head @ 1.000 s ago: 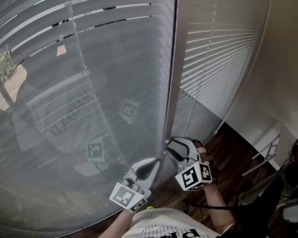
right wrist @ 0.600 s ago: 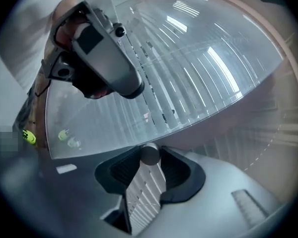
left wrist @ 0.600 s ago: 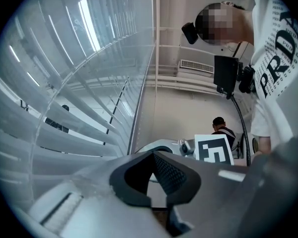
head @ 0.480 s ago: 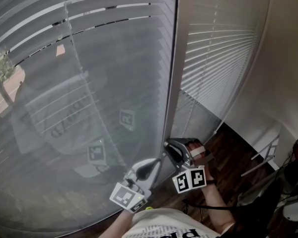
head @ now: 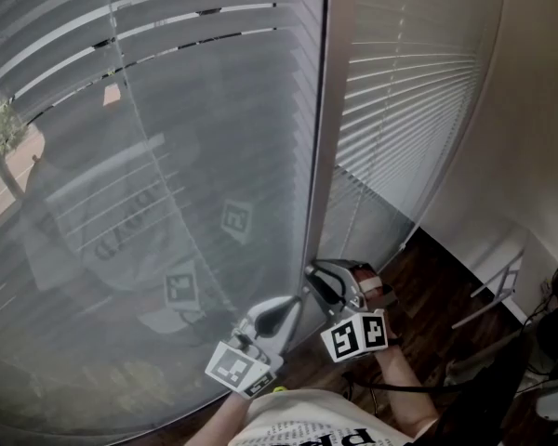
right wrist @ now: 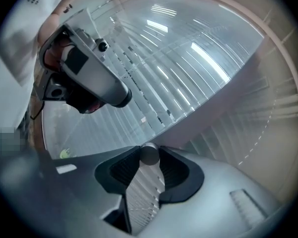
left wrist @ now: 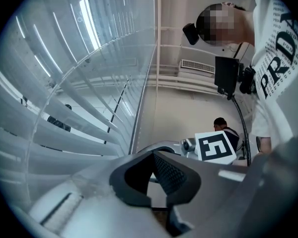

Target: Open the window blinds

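Grey slatted blinds (head: 167, 110) cover the big left pane, and a second set (head: 400, 110) hangs to the right of the window post (head: 321, 156). At the post's foot my right gripper (head: 318, 277) has just been closing. In the right gripper view its pads (right wrist: 176, 170) are shut on the round end of the blinds' wand (right wrist: 149, 154). My left gripper (head: 272, 321) sits just left of it, close to the left blind. Its jaws (left wrist: 151, 175) stand apart with nothing between them.
Dark wood floor (head: 437, 286) runs along the window's foot. A white rack (head: 498, 286) and cables lie at the lower right. A beige wall (head: 539, 110) closes the right side. The glass reflects the person and both marker cubes.
The right gripper has rolled, its marker cube swinging lower, and its jaws have closed on the wand's end. The left gripper has stayed put.
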Demonstrator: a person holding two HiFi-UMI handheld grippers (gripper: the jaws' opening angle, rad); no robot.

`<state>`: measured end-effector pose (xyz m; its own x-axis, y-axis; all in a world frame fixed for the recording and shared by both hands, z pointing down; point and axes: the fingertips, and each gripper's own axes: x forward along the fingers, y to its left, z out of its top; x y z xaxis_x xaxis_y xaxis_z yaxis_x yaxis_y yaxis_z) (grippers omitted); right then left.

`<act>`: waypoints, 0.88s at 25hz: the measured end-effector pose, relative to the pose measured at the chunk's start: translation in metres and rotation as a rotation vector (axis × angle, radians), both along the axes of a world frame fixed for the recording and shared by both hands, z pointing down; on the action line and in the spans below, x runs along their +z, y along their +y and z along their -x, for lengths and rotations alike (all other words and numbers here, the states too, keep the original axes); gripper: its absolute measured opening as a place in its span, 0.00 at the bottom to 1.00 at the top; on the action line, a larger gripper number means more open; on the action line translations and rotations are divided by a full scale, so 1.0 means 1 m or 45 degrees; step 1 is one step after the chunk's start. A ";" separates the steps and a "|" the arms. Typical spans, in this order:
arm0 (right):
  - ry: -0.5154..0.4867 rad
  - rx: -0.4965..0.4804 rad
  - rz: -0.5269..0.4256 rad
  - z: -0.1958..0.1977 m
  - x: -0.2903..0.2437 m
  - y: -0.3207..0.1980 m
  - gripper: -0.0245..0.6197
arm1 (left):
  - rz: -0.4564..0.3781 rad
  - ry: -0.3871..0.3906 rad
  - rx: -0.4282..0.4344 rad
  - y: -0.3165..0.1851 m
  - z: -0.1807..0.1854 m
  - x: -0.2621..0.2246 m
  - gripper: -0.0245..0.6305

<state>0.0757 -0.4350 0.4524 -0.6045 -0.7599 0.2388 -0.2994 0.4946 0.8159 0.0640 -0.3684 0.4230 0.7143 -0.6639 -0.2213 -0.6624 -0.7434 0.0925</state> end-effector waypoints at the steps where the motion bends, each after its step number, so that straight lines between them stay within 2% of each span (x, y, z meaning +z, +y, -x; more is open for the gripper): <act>1: -0.021 0.003 0.018 0.000 0.000 0.000 0.24 | 0.000 0.002 0.000 0.000 0.000 0.000 0.03; 22: -0.597 0.069 0.471 -0.005 -0.005 -0.003 0.24 | 0.018 0.005 -0.007 0.005 0.000 0.001 0.03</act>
<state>0.0807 -0.4376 0.4477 -0.6718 -0.7100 0.2109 -0.6187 0.6945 0.3672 0.0640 -0.3633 0.4244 0.7100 -0.6708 -0.2143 -0.6658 -0.7386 0.1058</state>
